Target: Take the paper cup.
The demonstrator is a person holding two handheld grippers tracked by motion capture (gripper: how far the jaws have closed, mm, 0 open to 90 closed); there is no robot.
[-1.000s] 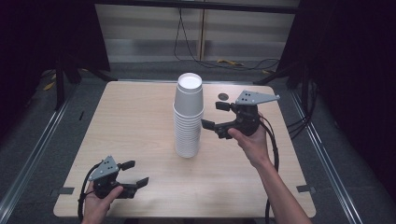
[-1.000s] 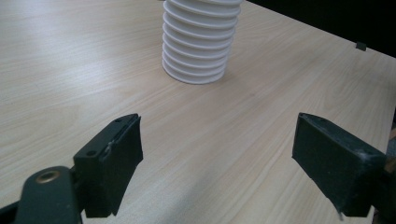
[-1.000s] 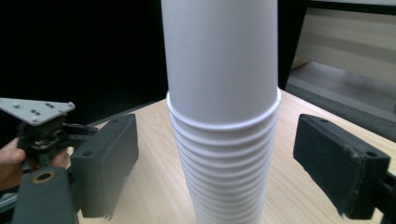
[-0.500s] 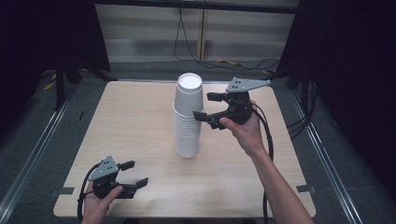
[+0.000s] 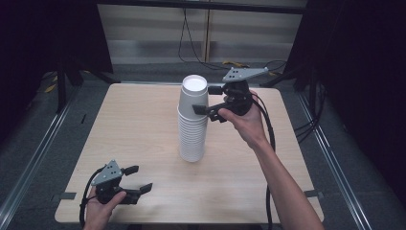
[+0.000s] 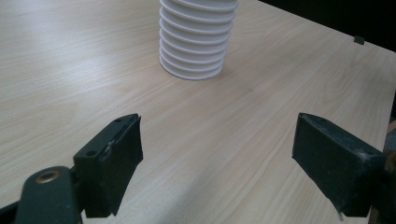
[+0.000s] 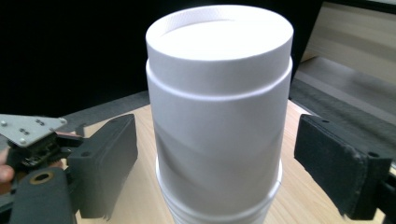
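A tall stack of white paper cups (image 5: 193, 129), mouths down, stands in the middle of the wooden table (image 5: 139, 120). My right gripper (image 5: 206, 99) is held level at the top of the stack (image 7: 217, 93), open. Its pads (image 7: 109, 158) sit on either side of the top cup with small gaps showing. At the table's front left corner a hand holds my left gripper (image 5: 141, 178) low over the wood. It is open with nothing between its jaws (image 6: 217, 140) and points toward the foot of the stack (image 6: 196, 46).
Black cables (image 5: 191, 48) lie on the floor behind the table. Metal rails (image 5: 28, 163) run along the floor on both sides. Small black tape marks (image 5: 64, 196) sit at the table's front edges. A cable (image 5: 268, 143) trails from the right gripper along the forearm.
My right gripper has moved up and to the left, from beside the middle of the stack to the top cup, which now sits between its jaws. The left gripper has stayed still.
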